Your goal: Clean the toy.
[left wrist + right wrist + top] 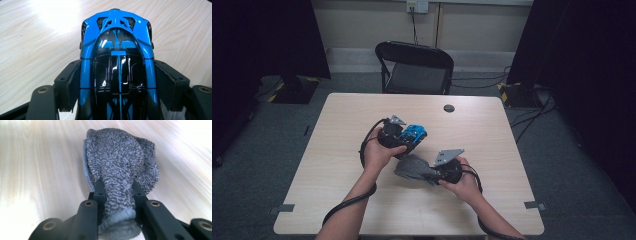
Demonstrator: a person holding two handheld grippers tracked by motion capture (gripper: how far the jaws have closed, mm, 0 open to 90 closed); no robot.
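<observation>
Glossy blue toy car (117, 62) clamped, nubbly grey cloth (120, 170) bunched, pale wood-grain table (362, 107)

No readable text, label, brand, number or sign anywhere. Blue and black toy car (117, 62): plain glossy panels, without lettering or badge. Grey cloth (120, 170), tabletop (352, 115) and chair (414, 67): likewise unmarked.
</observation>
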